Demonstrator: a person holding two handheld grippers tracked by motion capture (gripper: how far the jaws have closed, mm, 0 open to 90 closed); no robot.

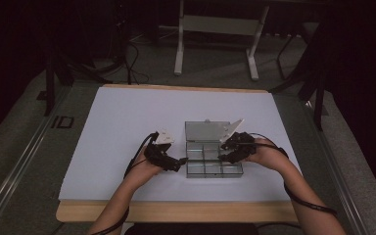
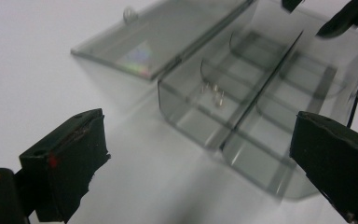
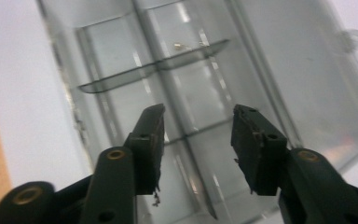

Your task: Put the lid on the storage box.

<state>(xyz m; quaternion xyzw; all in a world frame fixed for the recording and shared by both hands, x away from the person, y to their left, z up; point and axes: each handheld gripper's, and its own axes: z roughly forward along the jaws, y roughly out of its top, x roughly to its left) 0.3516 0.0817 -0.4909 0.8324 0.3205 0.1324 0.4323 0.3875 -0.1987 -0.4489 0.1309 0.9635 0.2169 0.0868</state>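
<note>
clear plastic box [image 1: 213, 162], rectangular, gridded compartments

High view looks forward and down from above the desk's [image 1: 127, 112] near edge, far off. Each tongs view rides close, looking along its jaws. All share the clear compartment box [image 1: 210, 154] between the tongs.

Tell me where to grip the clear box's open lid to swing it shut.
Take the lid by its free far edge, near the small tab, coming from the far side of the compartment box. It lies flat, hinged along the box's back wall, so only that edge lifts. The right gripper is closer, jaws open and holding nothing.
</note>
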